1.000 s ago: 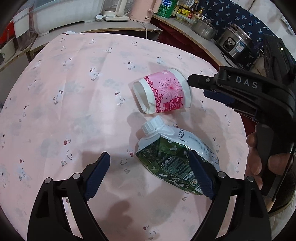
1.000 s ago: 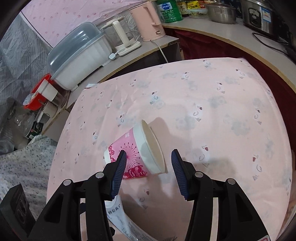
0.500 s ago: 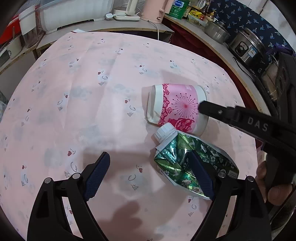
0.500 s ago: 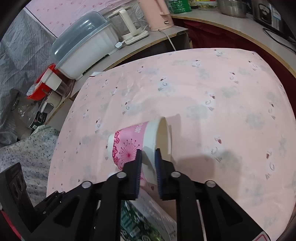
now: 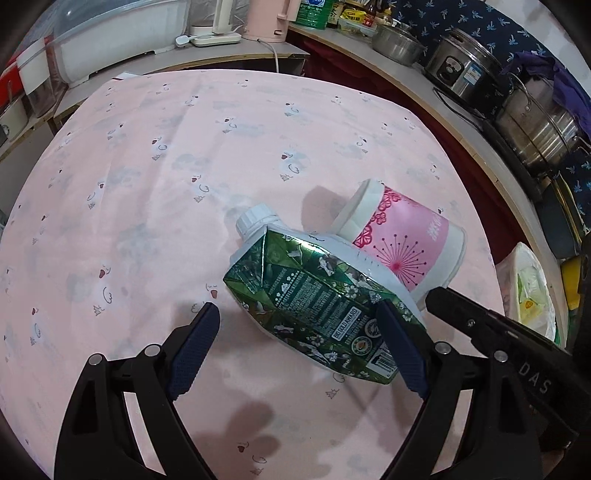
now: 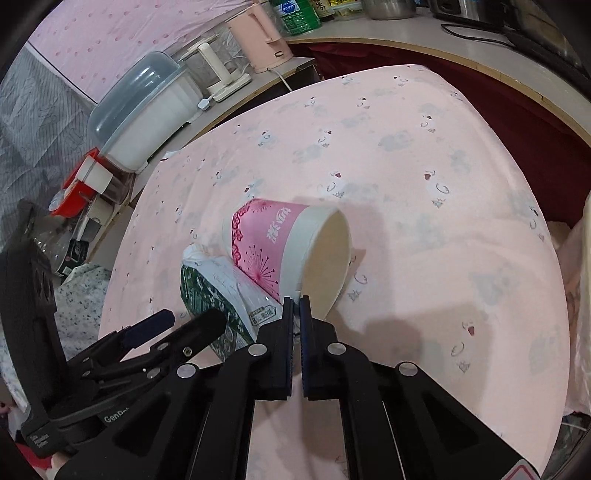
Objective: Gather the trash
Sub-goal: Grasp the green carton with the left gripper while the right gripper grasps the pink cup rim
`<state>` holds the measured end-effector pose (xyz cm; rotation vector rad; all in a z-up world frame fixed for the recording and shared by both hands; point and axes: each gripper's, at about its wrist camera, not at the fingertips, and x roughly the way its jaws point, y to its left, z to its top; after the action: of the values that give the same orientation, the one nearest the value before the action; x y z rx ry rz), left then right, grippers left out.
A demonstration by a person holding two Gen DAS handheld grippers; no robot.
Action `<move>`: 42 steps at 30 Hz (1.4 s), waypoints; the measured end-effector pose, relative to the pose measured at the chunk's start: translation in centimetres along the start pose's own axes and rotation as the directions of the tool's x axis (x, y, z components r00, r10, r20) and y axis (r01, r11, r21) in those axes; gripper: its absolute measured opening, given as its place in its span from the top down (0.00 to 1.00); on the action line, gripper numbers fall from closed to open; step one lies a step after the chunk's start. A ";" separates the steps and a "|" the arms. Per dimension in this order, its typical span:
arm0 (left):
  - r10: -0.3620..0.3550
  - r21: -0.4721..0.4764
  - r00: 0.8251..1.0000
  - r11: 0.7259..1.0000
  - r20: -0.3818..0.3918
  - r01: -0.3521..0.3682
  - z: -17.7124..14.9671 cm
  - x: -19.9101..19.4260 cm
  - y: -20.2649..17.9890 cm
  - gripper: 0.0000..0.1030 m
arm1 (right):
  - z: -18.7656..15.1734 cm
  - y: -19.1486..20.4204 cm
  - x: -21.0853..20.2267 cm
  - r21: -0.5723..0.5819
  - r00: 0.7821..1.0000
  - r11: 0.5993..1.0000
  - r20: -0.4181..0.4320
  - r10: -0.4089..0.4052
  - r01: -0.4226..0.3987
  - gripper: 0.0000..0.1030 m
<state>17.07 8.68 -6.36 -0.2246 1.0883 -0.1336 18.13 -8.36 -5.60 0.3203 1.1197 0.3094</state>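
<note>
A pink and white paper cup (image 6: 291,247) lies on its side on the pink tablecloth (image 6: 424,155), mouth toward me. My right gripper (image 6: 296,300) is shut on the cup's rim at its near edge. A crushed green carton (image 5: 317,299) with a white cap lies against the cup (image 5: 406,236); it also shows in the right wrist view (image 6: 218,291). My left gripper (image 5: 299,332) is open, its right finger touching the carton's near end and its left finger on bare cloth (image 5: 147,184).
A counter behind the table holds a pink kettle (image 6: 264,35), a lidded plastic bin (image 6: 147,107) and steel pots (image 5: 535,122). A white bag (image 5: 532,291) sits off the table's right edge. My right gripper's arm (image 5: 517,350) crosses the lower right of the left wrist view.
My right gripper has closed from wide open onto the cup's rim. The cup and carton have shifted together on the cloth. My left gripper stays open beside the carton.
</note>
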 end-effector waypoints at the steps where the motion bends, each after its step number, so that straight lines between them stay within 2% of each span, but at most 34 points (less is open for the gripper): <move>1: -0.001 0.002 1.000 1.000 -0.001 0.001 0.0 0.0 -0.1 0.20 | -0.2 -0.1 -0.2 0.003 1.000 1.000 0.006 -0.001 0.001 0.96; 3: -0.004 -0.003 1.000 1.000 -0.003 0.004 -0.1 -0.1 -0.1 0.20 | -0.5 -0.6 -0.5 0.024 1.000 1.000 0.027 0.007 -0.008 0.92; 7: -0.008 -0.030 1.000 1.000 0.008 0.008 0.1 -0.7 0.5 0.20 | -0.1 -1.4 -0.6 0.063 0.998 0.997 0.044 0.047 -0.050 0.70; 16: -0.027 -0.107 1.000 0.994 0.003 0.027 0.7 -0.9 1.9 0.17 | 1.4 -1.6 2.1 0.084 0.994 0.991 0.044 0.103 -0.106 0.64; 18: -0.036 -0.111 0.999 0.993 0.001 0.036 0.7 -0.8 1.9 0.17 | 1.5 -1.6 2.7 0.086 0.991 0.988 0.040 0.128 -0.131 0.68; 19: -0.040 -0.113 0.999 0.993 0.000 0.039 0.7 -0.8 1.9 0.17 | 1.4 -1.5 2.8 0.084 0.990 0.987 0.044 0.136 -0.140 0.82; 20: -0.044 -0.116 0.999 0.992 -0.003 0.044 0.7 -0.7 1.8 0.17 | 1.4 -1.4 2.9 0.082 0.989 0.985 0.040 0.146 -0.148 0.86; 26: -0.062 -0.132 0.997 0.990 -0.036 0.056 0.5 0.0 0.5 0.17 | 0.5 -1.5 1.7 0.062 0.992 0.992 0.066 0.108 -0.112 0.96; 35: -0.068 -0.158 0.995 0.986 -0.071 0.056 -0.2 0.6 0.2 0.17 | -3.2 -0.2 1.1 0.009 0.984 0.984 -0.002 0.178 -0.178 0.95; 38: -0.055 -0.162 0.994 0.986 -0.091 0.040 -0.5 1.2 0.2 0.17 | -4.0 -0.3 0.4 0.023 0.986 0.986 0.014 0.167 -0.167 0.95; 42: -0.045 -0.172 0.993 0.985 -0.108 0.026 -1.0 2.1 0.5 0.17 | -3.8 -1.3 -1.4 0.037 0.994 0.995 0.064 0.088 -0.091 0.95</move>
<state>17.17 8.62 -8.76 -0.3943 1.2090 -0.0852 14.22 -9.71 -6.49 0.4133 1.0530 0.3548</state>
